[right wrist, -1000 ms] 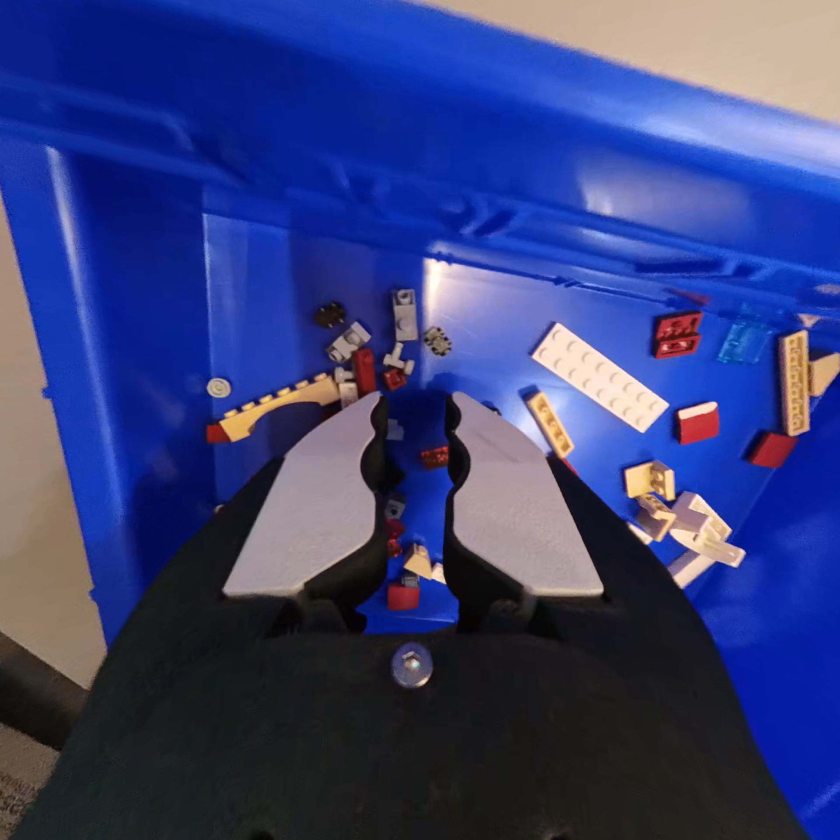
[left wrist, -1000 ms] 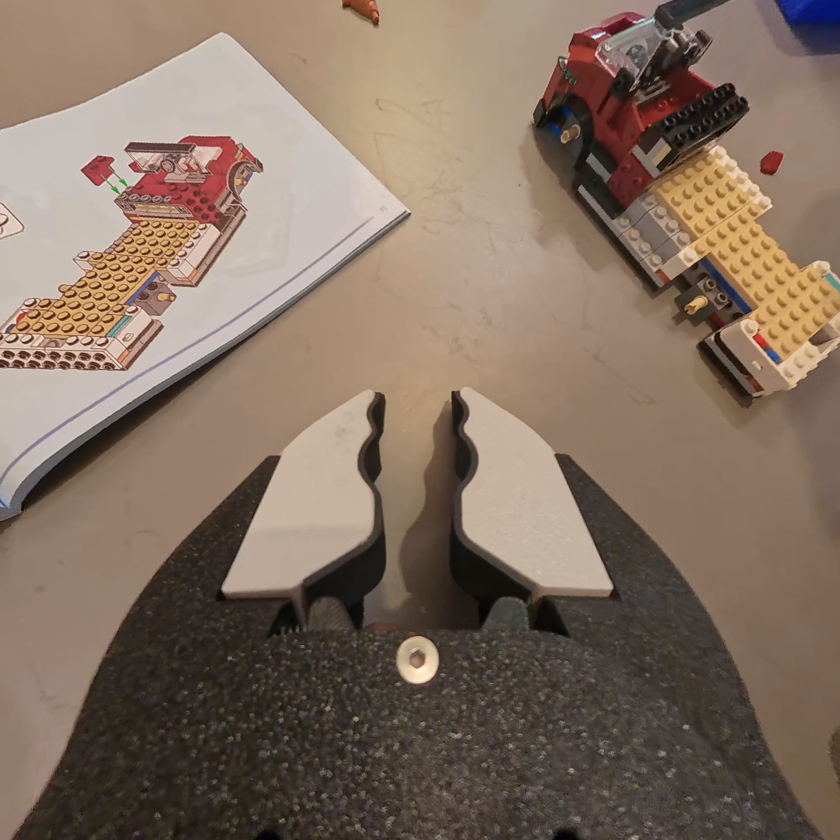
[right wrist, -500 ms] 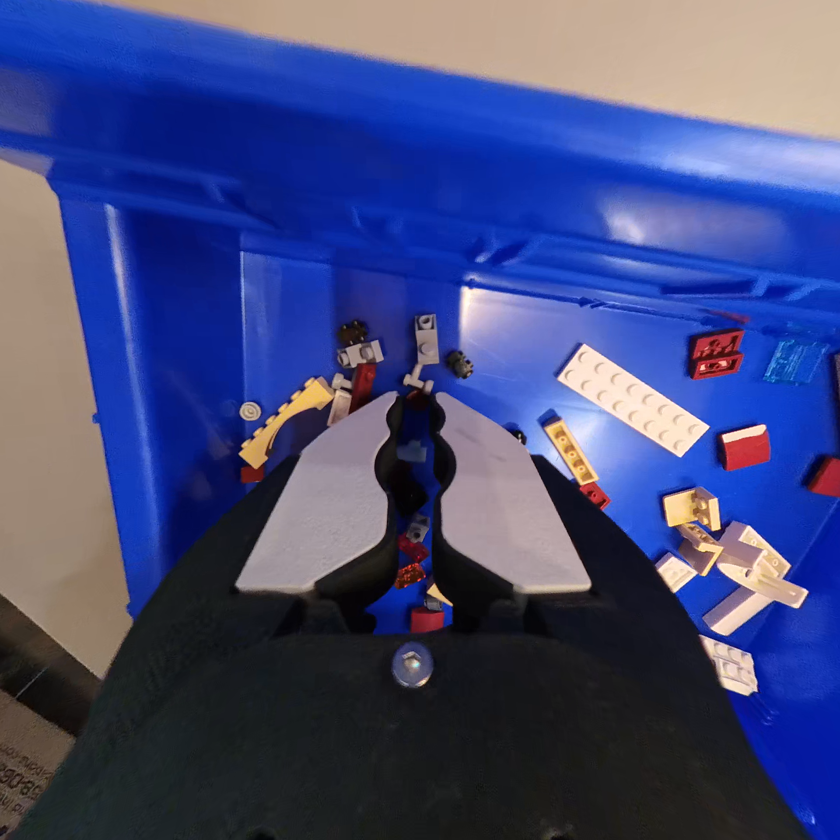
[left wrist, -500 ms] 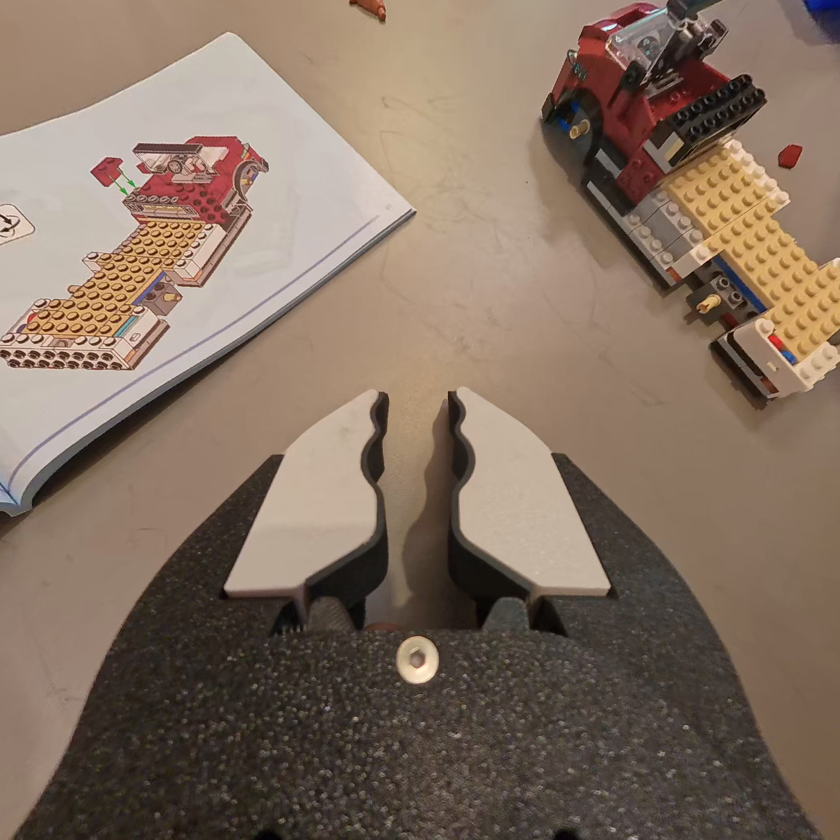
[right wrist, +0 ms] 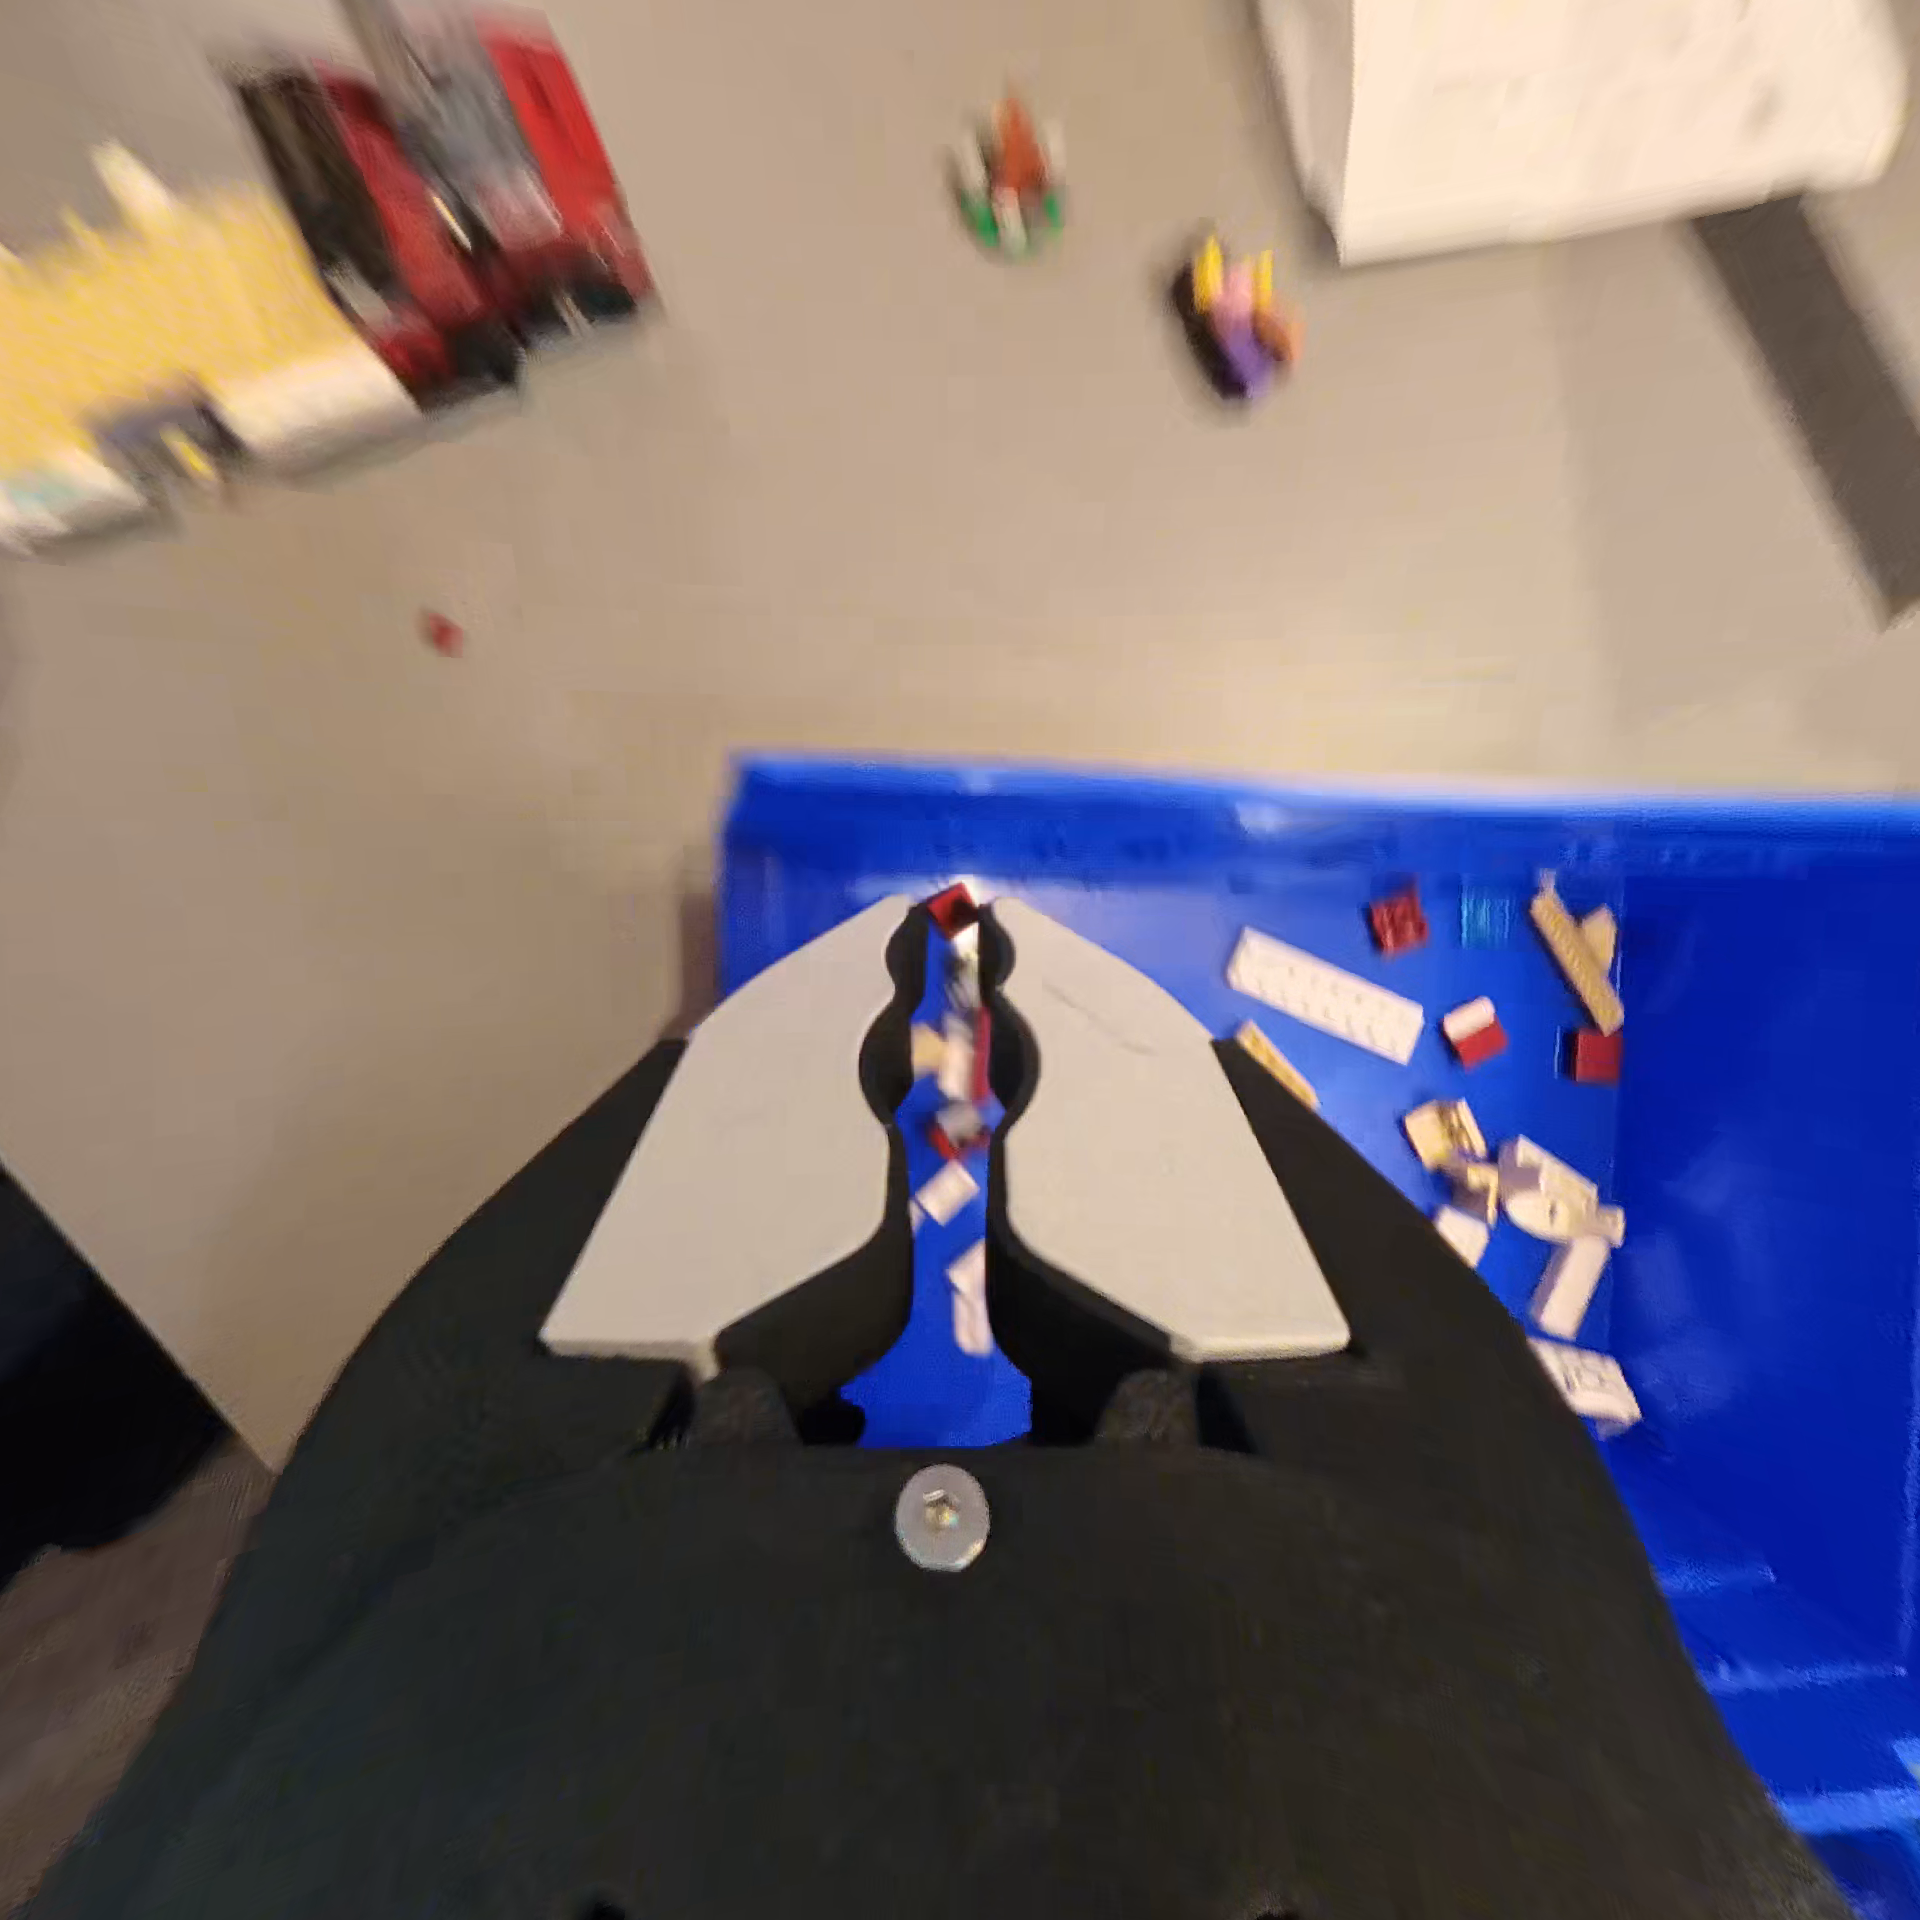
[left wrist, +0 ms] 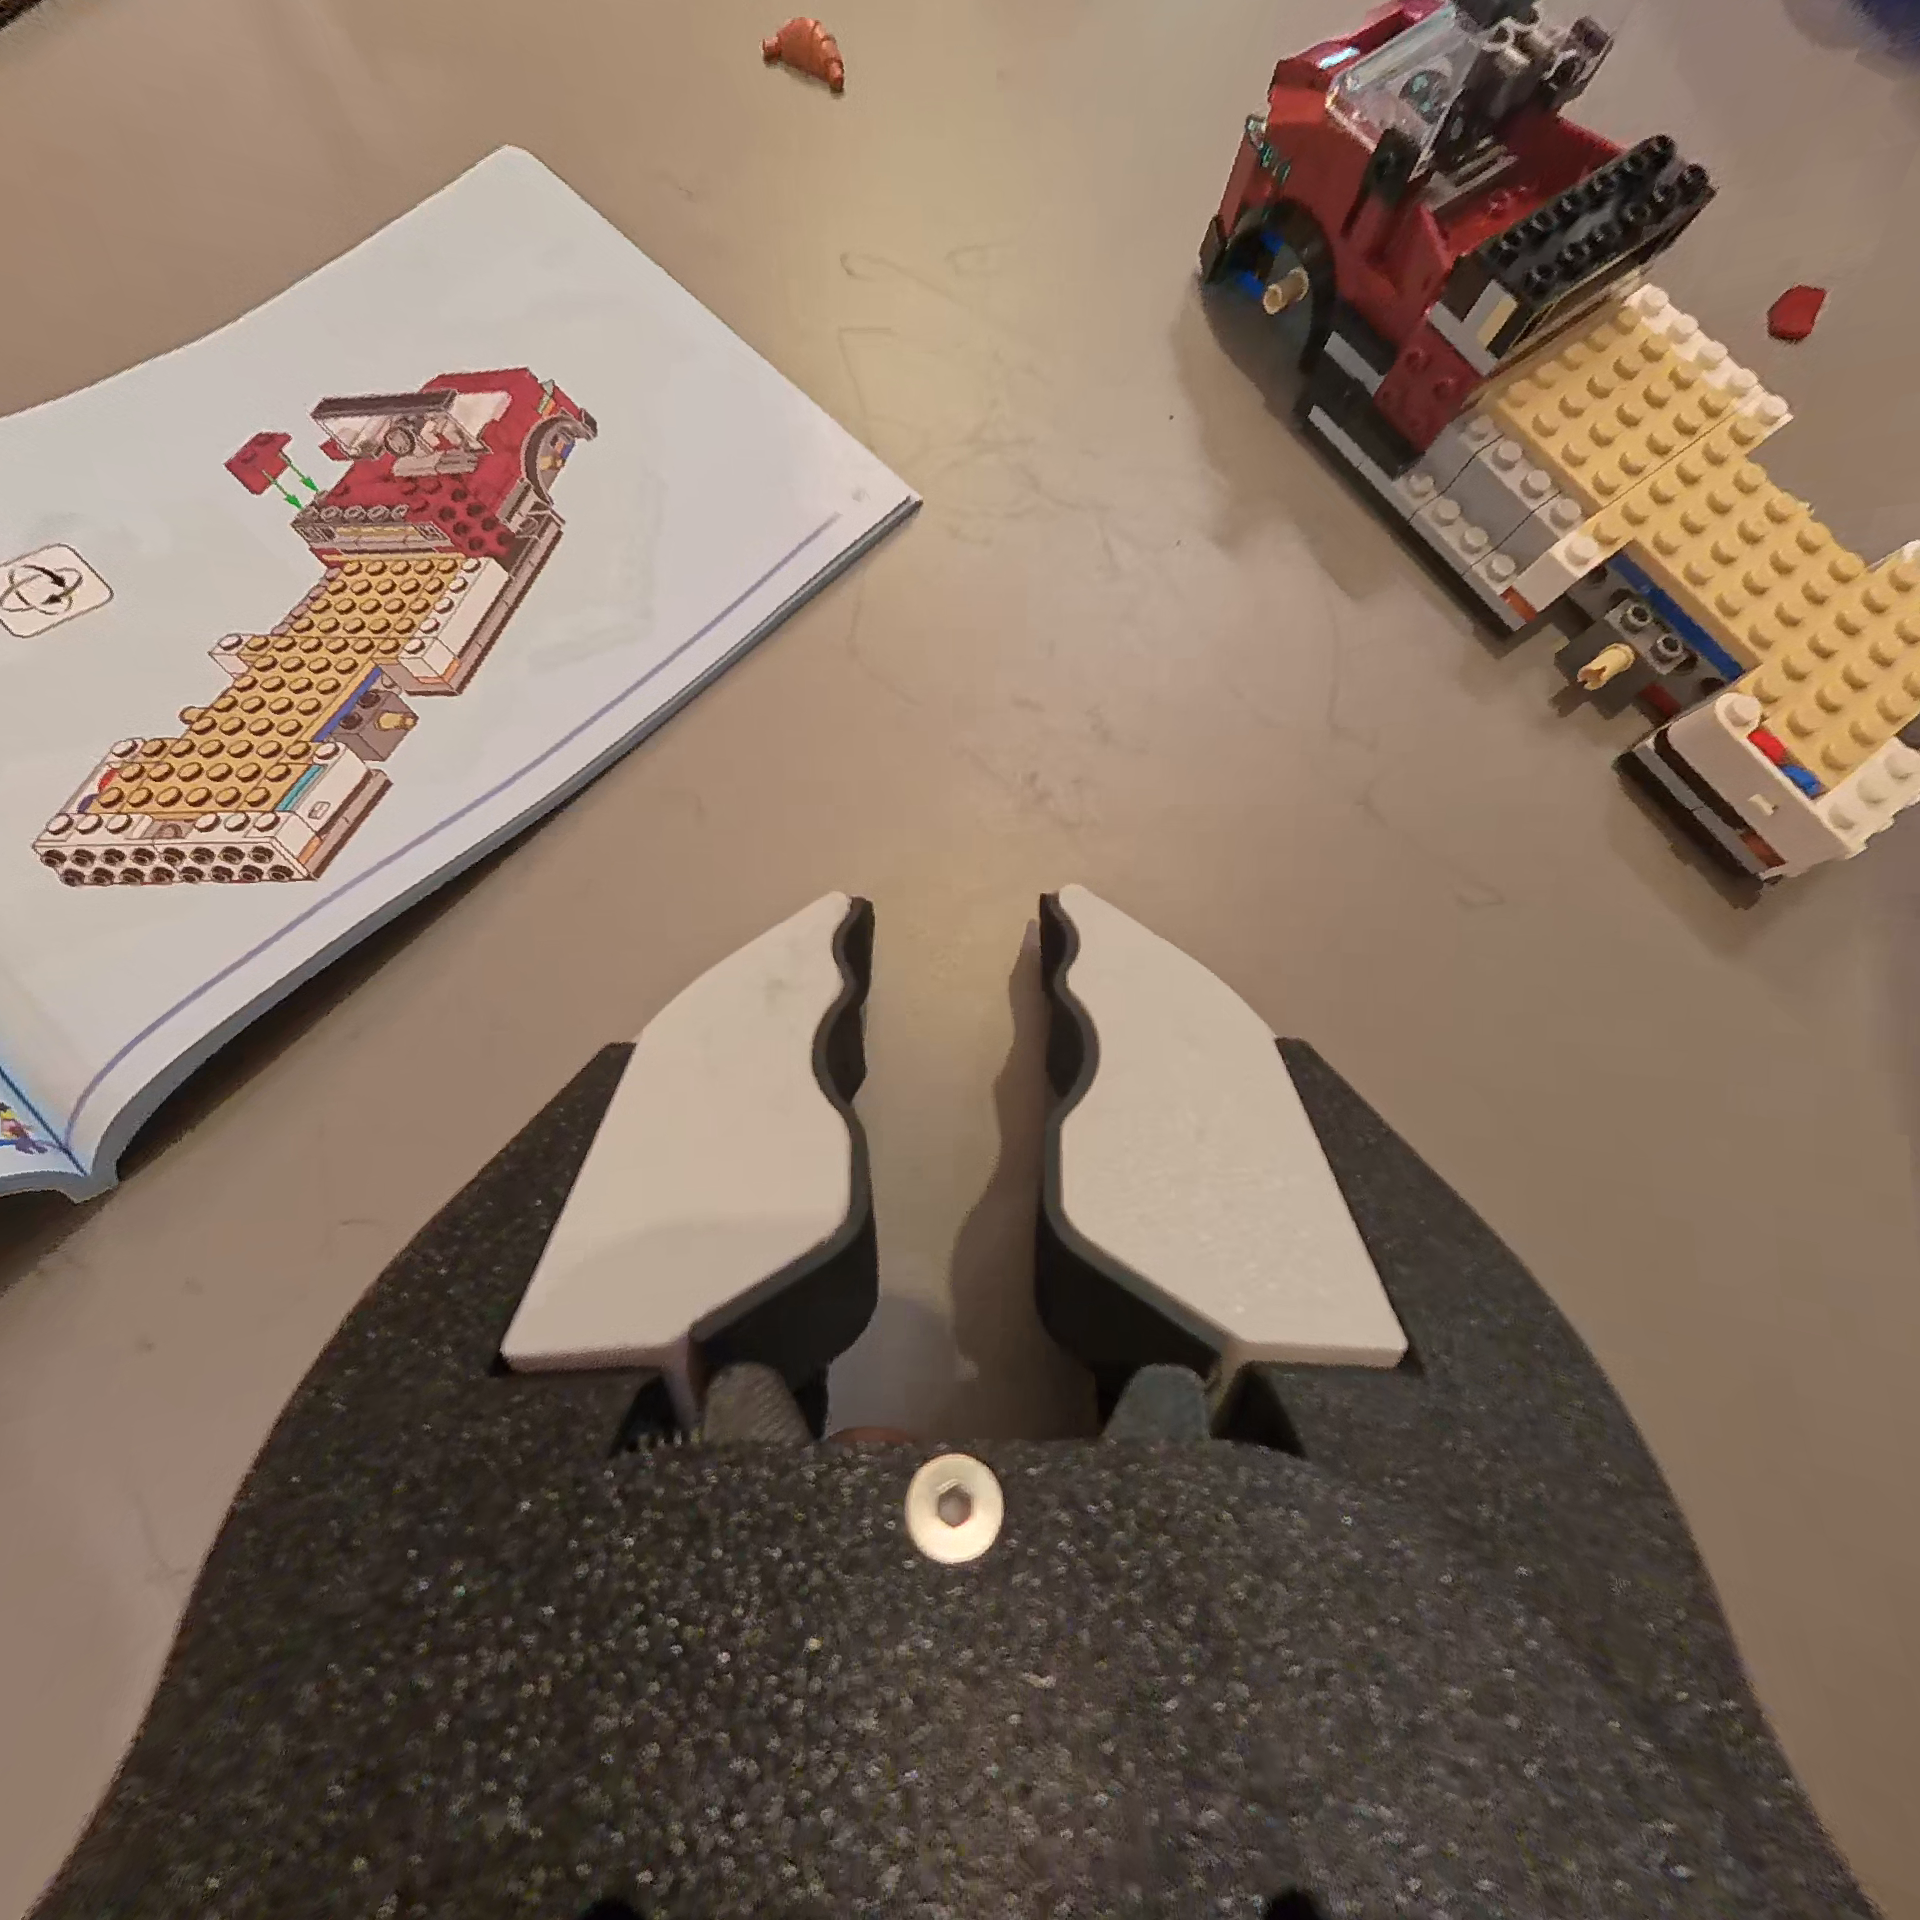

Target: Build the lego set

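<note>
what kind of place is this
Probably a hobby or work table set up for toy brick building: an open instruction booklet lies beside a half-built red and tan brick vehicle, and a blue bin holds loose bricks.

blue bin [right wrist: 1714, 1143], red brick [right wrist: 949, 906], tan-and-dark-red model [left wrist: 1621, 447]

Left tongs [left wrist: 956, 914] parted and bare, low over the surface; right tongs [right wrist: 958, 912] nearly closed, tips pinching something small.
</note>
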{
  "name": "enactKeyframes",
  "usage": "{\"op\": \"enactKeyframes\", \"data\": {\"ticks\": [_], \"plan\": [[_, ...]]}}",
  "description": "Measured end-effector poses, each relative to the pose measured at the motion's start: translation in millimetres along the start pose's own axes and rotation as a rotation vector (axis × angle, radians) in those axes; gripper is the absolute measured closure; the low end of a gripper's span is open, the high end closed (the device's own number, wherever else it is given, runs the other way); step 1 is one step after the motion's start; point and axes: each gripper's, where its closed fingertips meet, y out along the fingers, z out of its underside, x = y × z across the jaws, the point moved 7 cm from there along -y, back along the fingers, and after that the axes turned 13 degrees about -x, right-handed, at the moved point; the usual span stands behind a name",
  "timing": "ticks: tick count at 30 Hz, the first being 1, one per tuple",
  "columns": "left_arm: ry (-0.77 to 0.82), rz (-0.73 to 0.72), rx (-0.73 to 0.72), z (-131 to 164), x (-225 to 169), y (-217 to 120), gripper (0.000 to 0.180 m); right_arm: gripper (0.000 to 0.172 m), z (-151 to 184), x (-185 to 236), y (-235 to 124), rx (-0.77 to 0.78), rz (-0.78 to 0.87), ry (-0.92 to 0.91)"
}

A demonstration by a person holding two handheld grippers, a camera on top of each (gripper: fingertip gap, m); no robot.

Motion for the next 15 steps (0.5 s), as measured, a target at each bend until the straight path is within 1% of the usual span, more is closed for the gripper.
{"op": "enactKeyframes", "data": {"ticks": [2,4,6,9,12,14,15], "plan": [[0.022,0.015,-0.036,-4.0,-1.0,-1.1,0.149,0.163,-32.7,31.2,-0.4,-0.129,-0.013,-0.025],[0.060,0.040,-0.119,-15.2,-4.5,-1.6,0.149,0.163,-64.1,64.6,9.1,-0.255,-0.065,-0.028],[0.125,0.081,-0.192,-30.3,-10.1,-1.7,0.148,0.163,-93.2,94.9,29.2,-0.369,-0.148,0.004],[0.283,0.147,-0.347,-55.7,-17.2,3.0,0.146,0.163,-129.4,125.4,75.0,-0.477,-0.275,0.093],[0.421,0.193,-0.527,-74.1,-21.8,12.0,0.144,0.163,-152.2,141.9,122.2,-0.514,-0.384,0.202],[0.435,0.184,-0.615,-76.1,-19.8,15.2,0.143,0.164,-152.1,147.4,140.8,-0.507,-0.416,0.275],[0.429,0.157,-0.665,-74.8,-16.9,14.1,0.143,0.164,-149.4,148.7,145.4,-0.512,-0.430,0.294]]}}
